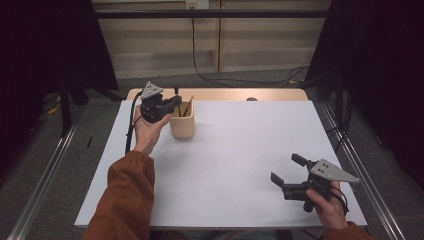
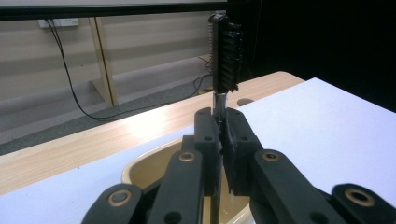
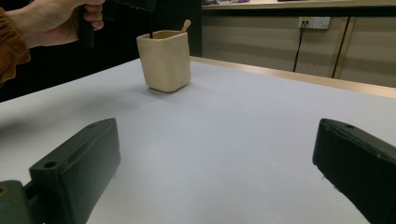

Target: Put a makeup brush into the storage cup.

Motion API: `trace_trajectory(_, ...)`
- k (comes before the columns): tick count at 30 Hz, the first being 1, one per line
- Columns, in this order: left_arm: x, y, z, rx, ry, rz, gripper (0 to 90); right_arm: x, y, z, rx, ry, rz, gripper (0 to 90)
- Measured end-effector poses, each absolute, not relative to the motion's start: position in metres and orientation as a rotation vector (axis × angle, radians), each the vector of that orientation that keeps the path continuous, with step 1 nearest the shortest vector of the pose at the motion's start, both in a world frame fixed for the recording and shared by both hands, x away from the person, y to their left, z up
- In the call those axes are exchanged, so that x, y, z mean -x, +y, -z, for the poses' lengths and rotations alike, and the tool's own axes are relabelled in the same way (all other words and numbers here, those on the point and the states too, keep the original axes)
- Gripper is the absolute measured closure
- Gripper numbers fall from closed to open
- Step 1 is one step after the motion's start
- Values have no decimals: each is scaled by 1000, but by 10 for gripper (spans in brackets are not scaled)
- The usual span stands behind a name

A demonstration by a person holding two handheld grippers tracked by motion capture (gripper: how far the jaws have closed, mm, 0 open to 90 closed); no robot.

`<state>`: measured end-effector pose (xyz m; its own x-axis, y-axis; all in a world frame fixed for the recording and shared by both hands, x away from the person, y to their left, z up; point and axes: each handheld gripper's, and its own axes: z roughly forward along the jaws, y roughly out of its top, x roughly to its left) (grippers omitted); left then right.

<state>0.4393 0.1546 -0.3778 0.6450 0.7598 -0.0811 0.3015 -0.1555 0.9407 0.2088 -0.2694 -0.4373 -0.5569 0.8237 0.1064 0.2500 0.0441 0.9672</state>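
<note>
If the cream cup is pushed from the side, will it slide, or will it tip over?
The cream cup has flat sides and a broad base, standing on the smooth white table, so it would probably slide rather than roll. It looks small and perhaps light. A high push might tip it, since the black toothbrush, gripped by the left gripper, and a wooden stick stand inside.

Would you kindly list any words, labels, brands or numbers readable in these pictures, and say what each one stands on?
None can be read: the cream cup, the black toothbrush held by the left gripper, the right gripper and the white table bear no visible text.
</note>
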Motion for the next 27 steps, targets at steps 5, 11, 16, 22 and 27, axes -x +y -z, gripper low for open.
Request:
trace_trajectory(5,-440,154,381,-1738,877,-497,852,-209,-269,437,-1076,1836,-1540,2)
trace_trajectory(11,-440,154,383,-1740,874,-515,780,-209,-270,437,-1075,1836,-1541,2)
trace_trajectory(16,-441,155,386,-1731,882,-535,638,-208,-269,437,-1071,1841,-1541,2)
trace_trajectory(22,-440,154,385,-1708,896,-571,409,-209,-269,437,-1070,1840,-1540,2)
trace_trajectory(27,-441,153,385,-1701,914,-570,216,-208,-269,437,-1069,1840,-1540,2)
